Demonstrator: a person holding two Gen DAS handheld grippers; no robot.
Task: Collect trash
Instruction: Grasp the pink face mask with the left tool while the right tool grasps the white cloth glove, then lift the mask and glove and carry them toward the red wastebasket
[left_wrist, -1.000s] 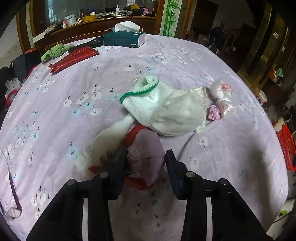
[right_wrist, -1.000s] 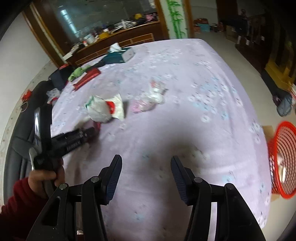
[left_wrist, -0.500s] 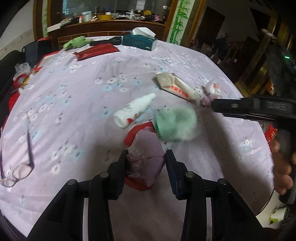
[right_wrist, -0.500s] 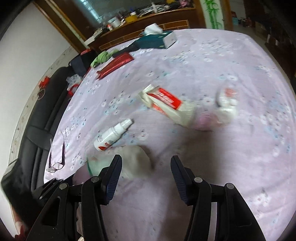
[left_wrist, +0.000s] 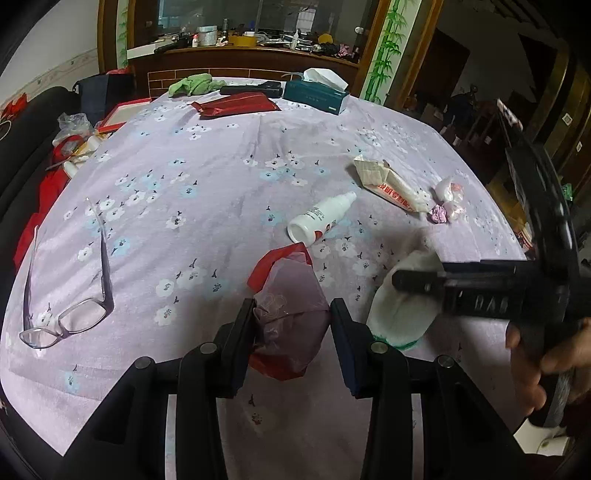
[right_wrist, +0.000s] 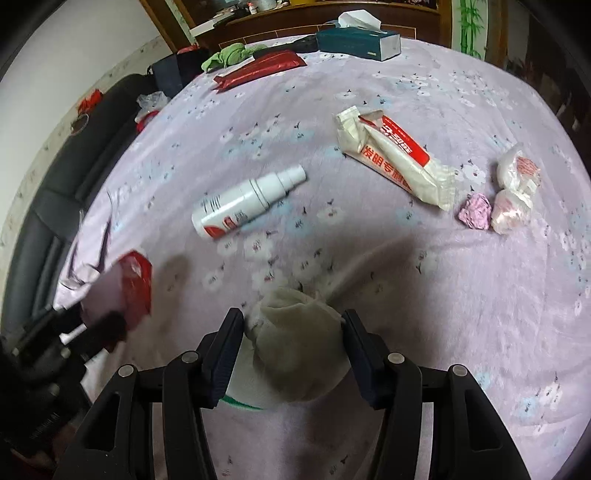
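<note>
My left gripper (left_wrist: 291, 321) is shut on a crumpled purple and red plastic bag (left_wrist: 288, 288), held just above the lilac flowered tablecloth (left_wrist: 184, 177). A white glove (right_wrist: 295, 343) with a green cuff sits bunched between the fingers of my right gripper (right_wrist: 293, 332). These fingers stand wide and the glove touches both pads. In the left wrist view the right gripper (left_wrist: 406, 277) lies over the glove (left_wrist: 399, 314), with a hand on its handle. Further out lie a white spray bottle (right_wrist: 243, 203), a torn white and red carton (right_wrist: 395, 158) and small pink wrappers (right_wrist: 513, 188).
Purple-framed glasses (left_wrist: 74, 317) lie near the front left edge. At the far side are a teal tissue box (left_wrist: 314, 96), a red pouch (left_wrist: 236, 105) and a green cloth (left_wrist: 192, 85). A black sofa (right_wrist: 55, 192) runs along the left.
My left gripper has drawn back with the bag. The glove came off the carton and bottle and now sits between my right fingers, which swung in over the table's near side.
</note>
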